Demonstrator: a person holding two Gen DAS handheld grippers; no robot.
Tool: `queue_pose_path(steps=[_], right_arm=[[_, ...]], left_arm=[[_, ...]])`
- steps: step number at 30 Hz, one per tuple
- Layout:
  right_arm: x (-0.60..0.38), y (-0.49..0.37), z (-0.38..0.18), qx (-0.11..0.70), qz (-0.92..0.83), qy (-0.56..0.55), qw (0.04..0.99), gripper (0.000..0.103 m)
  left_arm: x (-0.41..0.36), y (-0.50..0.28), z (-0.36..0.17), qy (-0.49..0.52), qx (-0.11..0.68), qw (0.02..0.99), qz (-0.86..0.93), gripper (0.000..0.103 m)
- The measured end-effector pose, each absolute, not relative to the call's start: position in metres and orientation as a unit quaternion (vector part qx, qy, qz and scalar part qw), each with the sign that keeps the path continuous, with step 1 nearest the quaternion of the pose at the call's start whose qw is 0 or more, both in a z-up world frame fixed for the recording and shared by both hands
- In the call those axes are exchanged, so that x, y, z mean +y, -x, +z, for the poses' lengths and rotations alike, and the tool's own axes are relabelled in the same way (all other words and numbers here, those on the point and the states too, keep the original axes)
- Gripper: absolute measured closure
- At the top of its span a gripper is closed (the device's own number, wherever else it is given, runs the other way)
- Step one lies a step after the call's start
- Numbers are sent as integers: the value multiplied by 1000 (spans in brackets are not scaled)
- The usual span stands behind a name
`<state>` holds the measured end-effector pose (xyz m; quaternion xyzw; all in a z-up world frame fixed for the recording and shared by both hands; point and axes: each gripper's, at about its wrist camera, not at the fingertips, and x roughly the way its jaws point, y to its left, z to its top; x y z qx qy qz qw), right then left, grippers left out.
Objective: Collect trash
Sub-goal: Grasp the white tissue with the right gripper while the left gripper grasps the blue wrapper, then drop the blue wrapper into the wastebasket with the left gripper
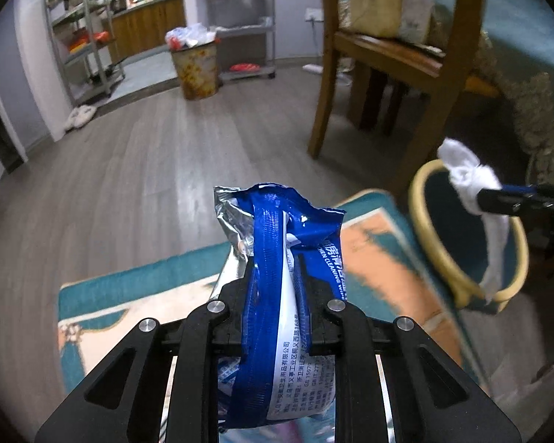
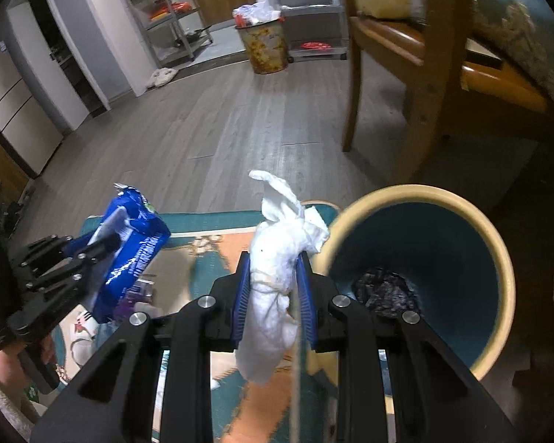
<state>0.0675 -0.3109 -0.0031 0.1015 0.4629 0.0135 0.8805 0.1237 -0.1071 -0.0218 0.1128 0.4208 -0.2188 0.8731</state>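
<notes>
My left gripper (image 1: pixel 275 262) is shut on a blue and silver wipes packet (image 1: pixel 277 258), held upright above the rug. The same packet (image 2: pixel 129 254) and left gripper (image 2: pixel 109 240) show at the left of the right wrist view. My right gripper (image 2: pixel 273 258) is shut on a crumpled white tissue (image 2: pixel 277 254), just left of a blue bin with a cream rim (image 2: pixel 417 192). Dark trash (image 2: pixel 384 291) lies at the bin's bottom. In the left wrist view the tissue (image 1: pixel 469 173) hangs over the bin (image 1: pixel 443 254) rim, pinched by the right gripper (image 1: pixel 487 195).
A teal and orange rug (image 1: pixel 369 251) covers the floor under both grippers. A wooden chair (image 1: pixel 387 55) stands behind the bin, beside a table with a fringed teal cloth (image 1: pixel 528 37). Far off are a full patterned bin (image 1: pixel 197 70), metal shelves (image 1: pixel 81 33) and slippers (image 1: pixel 79 116).
</notes>
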Motion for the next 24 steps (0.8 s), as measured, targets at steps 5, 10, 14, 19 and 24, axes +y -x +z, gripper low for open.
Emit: queue_pose_path(steps=[5,10,14,19,24], right_arm=[[-349,-58,3,454,-22,-103,885,79],[-394,-49,9,442,-57,-118,888,79],[-429,-43,-1,453,-85,-133,878,79],[-451,-45,-27,499,-107,-152,846,79],[-461,-48,-39,515,-109,-161,835,79]], left_arm=[[-141,-114,-14,-113,408,871,-251,82],[-180,-105,-10,-115,395,866,-285,82],[-212,-96,-14,-119,393,856,-314,82],[-257,-81,-29,-135,399,835,-353,82],[-288,-71,-47,-153,404,820,-376,82]])
